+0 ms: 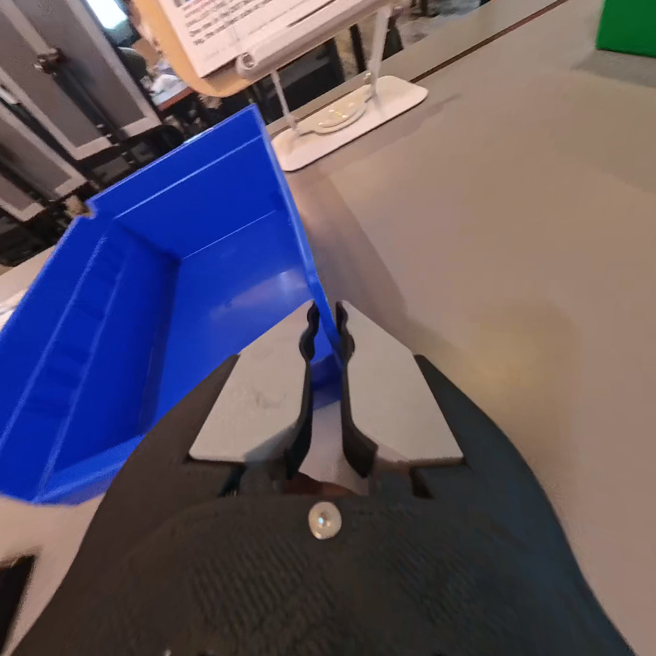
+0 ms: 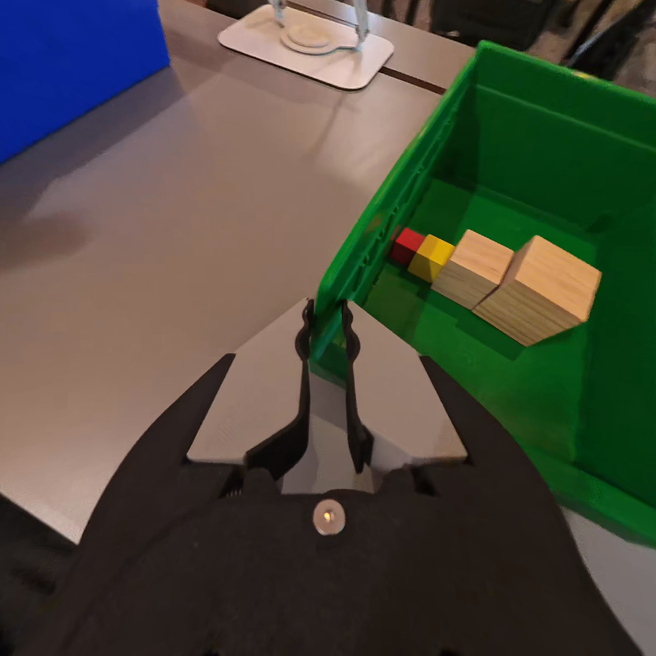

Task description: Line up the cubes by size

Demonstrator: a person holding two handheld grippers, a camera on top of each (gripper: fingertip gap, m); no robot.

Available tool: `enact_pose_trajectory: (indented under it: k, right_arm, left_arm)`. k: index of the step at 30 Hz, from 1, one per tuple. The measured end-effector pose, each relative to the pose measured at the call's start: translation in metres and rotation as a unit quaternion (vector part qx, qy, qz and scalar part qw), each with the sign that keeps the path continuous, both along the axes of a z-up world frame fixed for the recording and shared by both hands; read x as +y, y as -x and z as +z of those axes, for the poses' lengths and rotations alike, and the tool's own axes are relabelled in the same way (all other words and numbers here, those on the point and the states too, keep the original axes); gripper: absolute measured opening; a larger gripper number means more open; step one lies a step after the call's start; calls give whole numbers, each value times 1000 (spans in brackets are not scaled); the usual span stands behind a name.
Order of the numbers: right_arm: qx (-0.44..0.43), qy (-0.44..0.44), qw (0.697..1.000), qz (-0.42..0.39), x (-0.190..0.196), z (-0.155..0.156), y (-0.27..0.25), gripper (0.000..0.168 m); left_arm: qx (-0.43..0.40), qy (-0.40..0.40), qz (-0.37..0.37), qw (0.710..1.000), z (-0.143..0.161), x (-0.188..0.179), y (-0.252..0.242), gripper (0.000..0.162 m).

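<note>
Inside green bin (image 2: pixel 532 149), on desk (image 2: pixel 213 213): red cube (image 2: pixel 407 245), yellow cube (image 2: pixel 433 256), two wooden cubes (image 2: pixel 475 268) touching in row, smallest to largest. Looked done. Right gripper (image 2: pixel 327 309) jaws clamped on green bin's wall; left gripper (image 1: pixel 326 312) jaws clamped on blue bin (image 1: pixel 198 227) wall.

The blue bin (image 1: pixel 149 319) is showing as smooth, glossy moulded plastic, catching pale highlights on its inner wall. The green bin (image 2: pixel 532 159) is presenting the same smooth plastic with a soft sheen. Two larger cubes, one (image 2: pixel 475 269) beside the other (image 2: pixel 543 291), are showing bare, matt wood with visible grain. The red cube (image 2: pixel 406 245) and yellow cube (image 2: pixel 431 257) are appearing painted and smooth. The tabletop (image 2: pixel 195 213) is looking like a smooth grey surface with a faint sheen. The left gripper (image 1: pixel 325 312) is showing black, finely ridged matt plastic with a shiny metal screw (image 1: pixel 324 521).
</note>
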State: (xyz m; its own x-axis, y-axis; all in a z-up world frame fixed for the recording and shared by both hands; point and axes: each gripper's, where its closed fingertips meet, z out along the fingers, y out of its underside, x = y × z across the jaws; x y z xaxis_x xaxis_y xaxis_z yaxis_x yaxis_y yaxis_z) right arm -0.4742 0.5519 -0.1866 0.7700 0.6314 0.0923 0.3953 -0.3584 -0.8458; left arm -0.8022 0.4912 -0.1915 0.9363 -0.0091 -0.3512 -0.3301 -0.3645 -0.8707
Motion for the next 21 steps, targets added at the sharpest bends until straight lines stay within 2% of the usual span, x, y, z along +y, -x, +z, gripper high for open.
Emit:
enact_pose_trajectory:
  k: [1, 3, 4, 6, 10, 16, 21]
  right_arm:
    - [-13, -11, 1000, -12, -5, 0, 0, 11]
    - [-14, -18, 1000, -8, -26, 0, 9, 10]
    - [-5, -15, 1000, 2, -39, 0, 18, 10]
    - [7, -13, 1000, 17, -63, 1, 42, 11]
    - [13, -27, 999, 30, -97, 1, 104, 13]
    - [67, -35, 996, 48, -129, 2, 203, 17]
    - [93, -18, 993, 72, -134, 2, 274, 18]
  left_arm:
    - [-5, -7, 13, 1000, 2, -4, 5, 4]
    - [-90, -31, 9, 995, 13, -17, 7, 0]
    - [-140, -51, 5, 989, 24, -25, 8, 0]
    - [-183, -100, 1, 978, 57, -44, 6, 0]
    - [-179, -150, 3, 972, 124, -74, -19, 2]
    - [-269, -180, -42, 945, 189, -82, -49, 2]
    - [-216, -202, -72, 953, 237, -76, -93, 2]
